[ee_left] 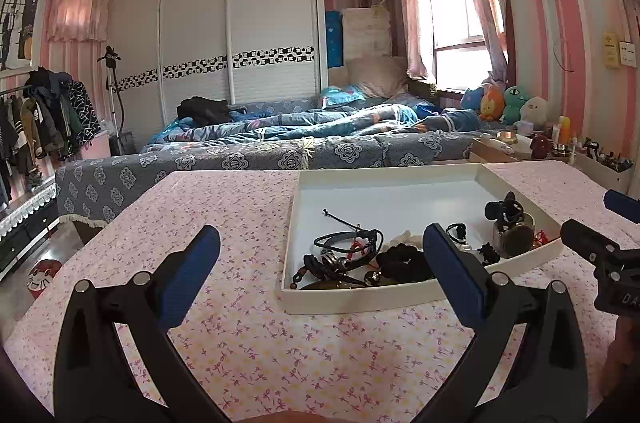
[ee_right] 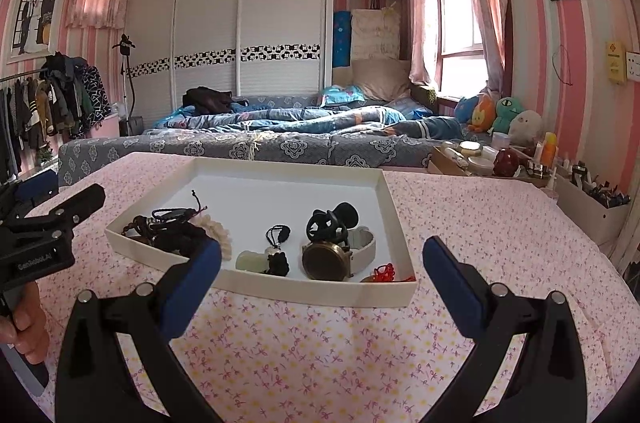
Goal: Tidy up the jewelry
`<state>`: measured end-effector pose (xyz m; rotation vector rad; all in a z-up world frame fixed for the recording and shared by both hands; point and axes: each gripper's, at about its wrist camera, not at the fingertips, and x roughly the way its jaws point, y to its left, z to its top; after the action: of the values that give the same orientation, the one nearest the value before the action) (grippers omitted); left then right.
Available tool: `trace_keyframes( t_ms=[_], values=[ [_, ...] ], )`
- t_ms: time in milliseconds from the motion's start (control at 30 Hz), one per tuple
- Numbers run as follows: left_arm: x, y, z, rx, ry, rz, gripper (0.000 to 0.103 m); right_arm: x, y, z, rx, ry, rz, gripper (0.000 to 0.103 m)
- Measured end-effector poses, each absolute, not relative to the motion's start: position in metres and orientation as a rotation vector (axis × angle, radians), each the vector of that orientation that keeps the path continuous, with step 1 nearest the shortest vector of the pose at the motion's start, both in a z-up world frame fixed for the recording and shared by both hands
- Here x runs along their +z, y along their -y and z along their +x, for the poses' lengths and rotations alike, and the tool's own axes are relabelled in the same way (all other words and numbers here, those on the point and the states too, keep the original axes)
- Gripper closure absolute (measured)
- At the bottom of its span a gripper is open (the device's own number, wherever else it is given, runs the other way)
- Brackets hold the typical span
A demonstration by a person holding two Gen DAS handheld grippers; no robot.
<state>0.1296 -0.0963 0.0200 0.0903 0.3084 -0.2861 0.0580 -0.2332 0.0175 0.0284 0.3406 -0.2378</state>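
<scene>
A white tray (ee_left: 356,297) (ee_right: 312,293) lies on the pink floral tablecloth and holds the jewelry. Inside are black cord bracelets (ee_left: 346,241) (ee_right: 172,215), a bronze watch with a white strap (ee_right: 326,261) (ee_left: 516,235), a black hair clip (ee_right: 330,221), a pale jade piece (ee_right: 248,261), a white bead bracelet (ee_right: 218,229) and a red knot charm (ee_right: 384,273). My left gripper (ee_left: 320,259) is open and empty, just in front of the tray's near left corner. My right gripper (ee_right: 322,263) is open and empty, hovering before the tray's near edge.
The tablecloth (ee_left: 224,207) covers the table to its far edge. A bed with blue bedding (ee_right: 280,127) lies behind. Bottles, a red jar and boxes (ee_right: 508,159) crowd the far right corner, with a white organizer bin (ee_right: 592,215) beside them. A clothes rack (ee_left: 36,119) stands left.
</scene>
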Motion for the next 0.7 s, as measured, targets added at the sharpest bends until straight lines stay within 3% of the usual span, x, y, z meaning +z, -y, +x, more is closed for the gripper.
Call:
trace_keyframes(
  t_ms=[700],
  values=[
    [0.0183, 0.0986, 0.1306, -0.295, -0.314, 0.093, 0.003, 0.0161, 0.2344, 0.0613, -0.239, -0.352, 0.037, 0.002]
  ],
)
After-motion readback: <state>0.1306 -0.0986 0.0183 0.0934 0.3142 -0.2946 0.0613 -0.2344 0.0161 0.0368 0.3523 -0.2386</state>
